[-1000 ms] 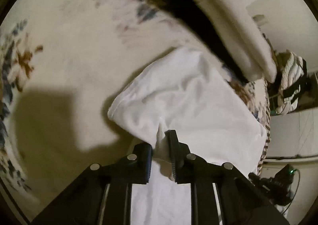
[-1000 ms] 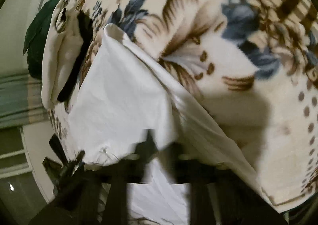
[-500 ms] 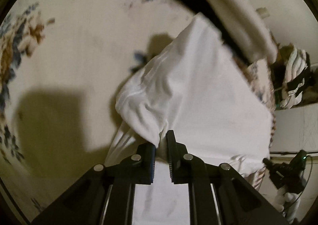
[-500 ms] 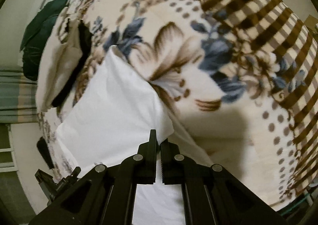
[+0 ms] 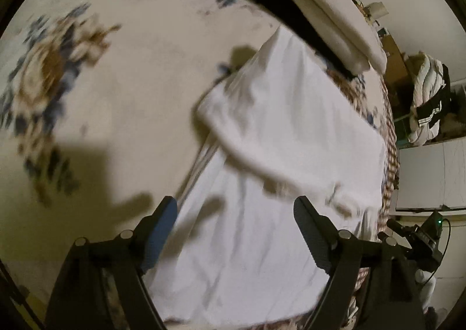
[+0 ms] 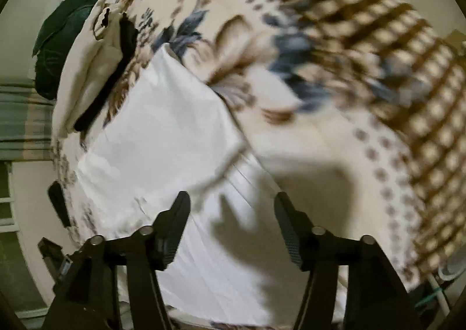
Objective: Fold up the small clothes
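The white garment (image 5: 285, 155) is spread on the floral blanket (image 5: 122, 73), its far part laid back over the near part, just short of a stack of folded clothes (image 5: 314, 12). The jaws of the left gripper (image 5: 234, 216) and the right gripper (image 6: 231, 210) have just been opening and stand apart, with cloth beneath them but none pinched. The dropped flap could be left skewed or rumpled, since its edge lies uneven. Both views are blurred, so seams and hem cannot be made out; the garment's near edge is cut off behind the fingers.
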Available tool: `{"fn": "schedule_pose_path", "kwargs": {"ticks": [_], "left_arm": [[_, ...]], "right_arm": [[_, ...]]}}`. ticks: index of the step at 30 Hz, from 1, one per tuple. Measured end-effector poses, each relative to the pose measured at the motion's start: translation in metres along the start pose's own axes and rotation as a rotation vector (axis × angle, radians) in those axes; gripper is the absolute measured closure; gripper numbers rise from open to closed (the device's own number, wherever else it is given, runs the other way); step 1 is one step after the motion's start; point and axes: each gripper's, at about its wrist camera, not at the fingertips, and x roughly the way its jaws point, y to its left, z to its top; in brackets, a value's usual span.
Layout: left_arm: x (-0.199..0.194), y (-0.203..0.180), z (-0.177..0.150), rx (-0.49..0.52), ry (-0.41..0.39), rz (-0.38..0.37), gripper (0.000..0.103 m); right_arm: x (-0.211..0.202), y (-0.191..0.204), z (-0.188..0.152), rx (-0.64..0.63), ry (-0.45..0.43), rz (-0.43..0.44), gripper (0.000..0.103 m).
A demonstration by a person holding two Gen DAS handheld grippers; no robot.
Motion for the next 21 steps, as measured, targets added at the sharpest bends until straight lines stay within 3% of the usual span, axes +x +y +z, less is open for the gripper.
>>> {"fn": "schedule_pose_path", "kwargs": {"ticks": [4, 10, 13, 15, 16, 17, 18, 19, 21], "left_arm": [[0.003, 0.027, -0.044, -0.034, 0.051, 0.057, 0.022], [0.016, 0.075, -0.095, -0.115, 0.051, 0.167, 0.022], [0.036, 0.093, -0.108, -0.16, 0.075, 0.172, 0.022], [0.045, 0.092, -0.111, -0.156, 0.079, 0.159, 0.024], [0.045, 0.089, -0.113, -0.138, 0.069, 0.157, 0.027], [0.044, 0.084, -0.115, -0.111, 0.052, 0.147, 0.039], [0.042, 0.079, -0.118, -0.084, 0.042, 0.153, 0.081], [0.042, 0.073, -0.12, -0.055, 0.048, 0.156, 0.098], [0.035, 0.062, -0.126, -0.014, 0.02, 0.14, 0.098]], "right_arm": [[-0.005, -0.037, -0.04, 0.044, 0.038, -0.056, 0.037], [0.016, -0.092, -0.09, 0.036, 0.111, -0.105, 0.037], [0.028, -0.112, -0.105, 0.05, 0.136, -0.078, 0.037], [0.03, -0.122, -0.115, 0.067, 0.132, -0.013, 0.039], [0.03, -0.123, -0.119, 0.067, 0.12, 0.015, 0.049], [0.03, -0.124, -0.121, 0.061, 0.111, 0.033, 0.063], [0.031, -0.123, -0.124, 0.058, 0.115, 0.037, 0.094], [0.031, -0.121, -0.126, 0.062, 0.115, 0.049, 0.097], [0.024, -0.12, -0.131, 0.064, 0.097, 0.091, 0.098]]}}
